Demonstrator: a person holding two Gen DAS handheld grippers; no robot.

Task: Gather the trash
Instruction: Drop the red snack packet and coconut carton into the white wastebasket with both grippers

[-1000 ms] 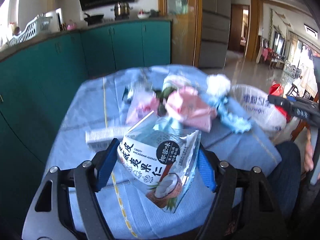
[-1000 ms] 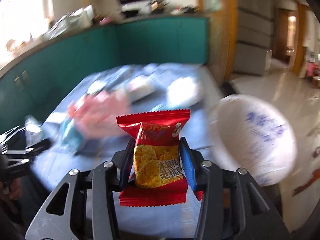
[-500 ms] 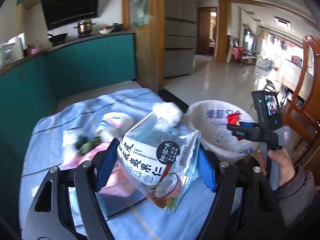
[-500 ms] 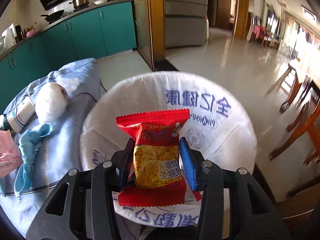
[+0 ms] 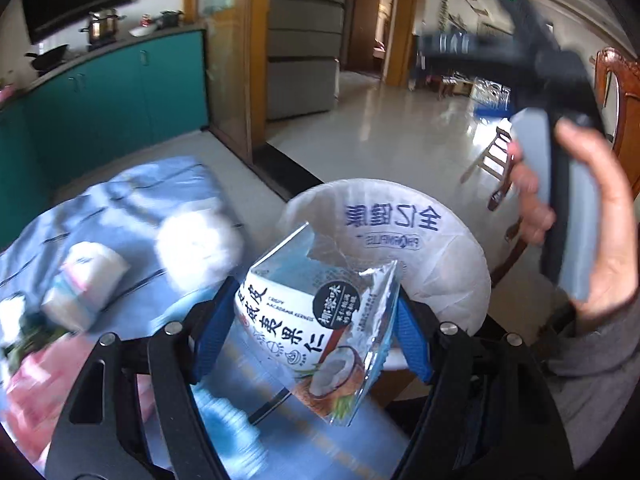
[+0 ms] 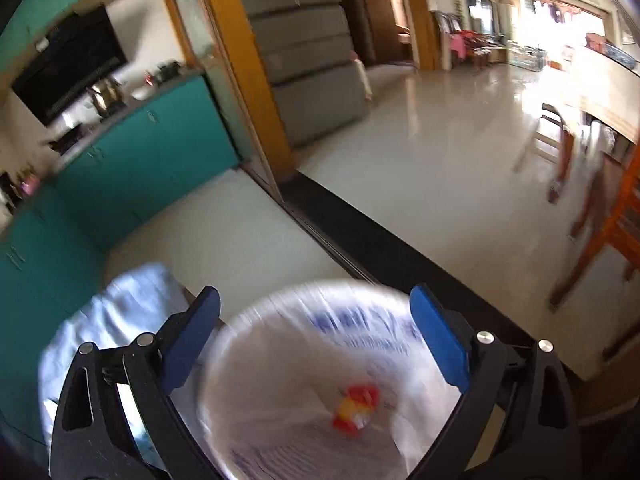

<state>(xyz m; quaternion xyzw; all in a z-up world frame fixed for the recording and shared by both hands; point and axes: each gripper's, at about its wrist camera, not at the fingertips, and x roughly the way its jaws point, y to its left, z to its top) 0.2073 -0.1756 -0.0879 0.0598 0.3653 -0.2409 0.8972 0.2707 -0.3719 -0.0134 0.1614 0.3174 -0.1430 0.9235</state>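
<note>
Teal-cabinet kitchen, blue-clothed table (image 5: 132,200). The left gripper (image 5: 312,332), jaws opening, has the silvery coconut snack pouch (image 5: 320,320) between them, short of the white-lined bin (image 5: 440,264); it could drop outside. The right gripper (image 6: 316,332), jaws opening with nothing between them, has the red snack packet (image 6: 354,406) below in the bin.

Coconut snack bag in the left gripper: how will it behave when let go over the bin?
The snack bag looks like thin foil, torn open and creased, so probably light and floppy. It may flutter rather than drop straight. Its glossy film looks slippery; the left gripper's jaws are opening around it.

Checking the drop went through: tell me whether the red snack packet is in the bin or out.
In. The red snack packet lies inside the white-lined bin, below the opening right claw, which has nothing between its jaws.
</note>
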